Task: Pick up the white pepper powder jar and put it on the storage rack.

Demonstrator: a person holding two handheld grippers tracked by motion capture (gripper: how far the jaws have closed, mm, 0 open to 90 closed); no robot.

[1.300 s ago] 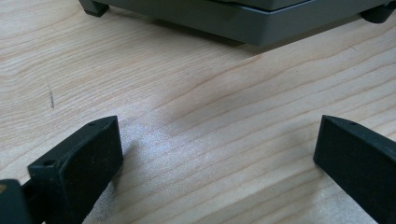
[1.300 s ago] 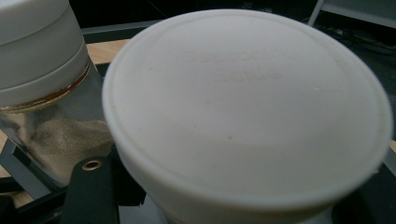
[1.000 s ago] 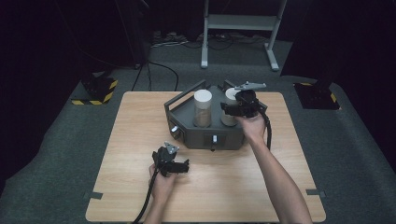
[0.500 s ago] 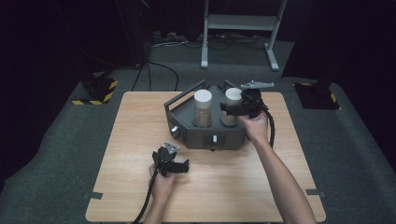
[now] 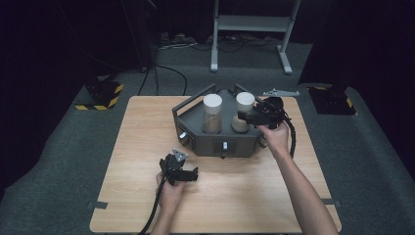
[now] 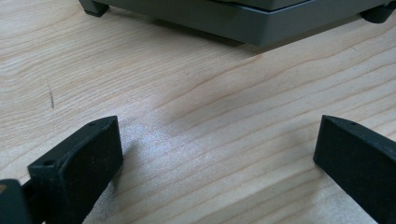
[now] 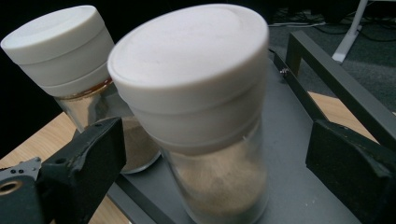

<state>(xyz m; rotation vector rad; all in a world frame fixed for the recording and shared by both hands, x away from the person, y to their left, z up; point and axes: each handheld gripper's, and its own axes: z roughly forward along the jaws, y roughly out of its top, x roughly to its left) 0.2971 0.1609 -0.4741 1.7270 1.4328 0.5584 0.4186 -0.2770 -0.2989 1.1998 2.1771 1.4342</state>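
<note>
The right gripper (image 5: pixel 244 117), upper right of centre in the high view, has its jaws spread wide and level with the right-hand jar (image 5: pixel 243 111); in the right gripper view this jar (image 7: pixel 205 121), glass-walled, white-capped and part-filled with pale brown powder, fills the gap between the two black jaws, neither of which touches the glass. Compared with the pictures from a second ago, the gripper has slid leftward in the frame, from beside the jar to around it, while the jar itself has not shifted. The approach thus appears complete, and the likely next step is to close on the jar below its cap. A second jar (image 7: pixel 74 88), of the same kind, stands just beyond at the upper left of that view, close enough that the far jaw could brush it. Both jars stand upright in the dark grey tray (image 5: pixel 195 125), centre of the high view, on the wooden table (image 5: pixel 142 132). The left gripper (image 5: pixel 182 172), lower centre of the high view, has stayed put, jaws apart over bare wood near the tray's front edge (image 6: pixel 252 28), holding nothing.
</note>
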